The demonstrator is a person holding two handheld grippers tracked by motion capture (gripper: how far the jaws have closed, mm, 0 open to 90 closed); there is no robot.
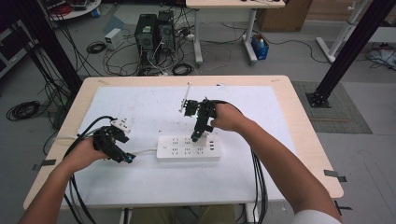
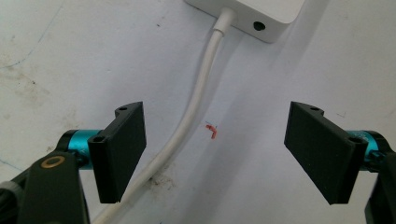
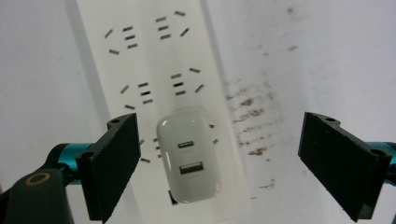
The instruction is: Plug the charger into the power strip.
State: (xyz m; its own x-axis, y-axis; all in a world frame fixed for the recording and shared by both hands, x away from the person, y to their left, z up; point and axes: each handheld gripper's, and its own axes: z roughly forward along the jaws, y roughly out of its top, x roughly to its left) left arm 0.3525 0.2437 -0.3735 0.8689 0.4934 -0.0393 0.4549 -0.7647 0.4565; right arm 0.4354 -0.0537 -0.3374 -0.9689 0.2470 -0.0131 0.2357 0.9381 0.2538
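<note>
Charger (image 3: pixel 188 154): plugged into the strip's (image 1: pixel 188 148) right end; small, rigid, glossy, so you grip its flat sides.
Right gripper (image 3: pixel 219 163): jaws apart, straddling it.
Left gripper (image 2: pixel 215 154): jaws apart around the cable (image 2: pixel 198 100).

The left tool (image 2: pixel 215 154) hangs with its two black jaws wide apart over the white tabletop (image 2: pixel 70 56). A white cable (image 2: pixel 198 102) runs between them, close to the left jaw, up to the corner of a white power strip (image 2: pixel 261 14). A small red mark (image 2: pixel 212 130) lies beside the cable.
</note>
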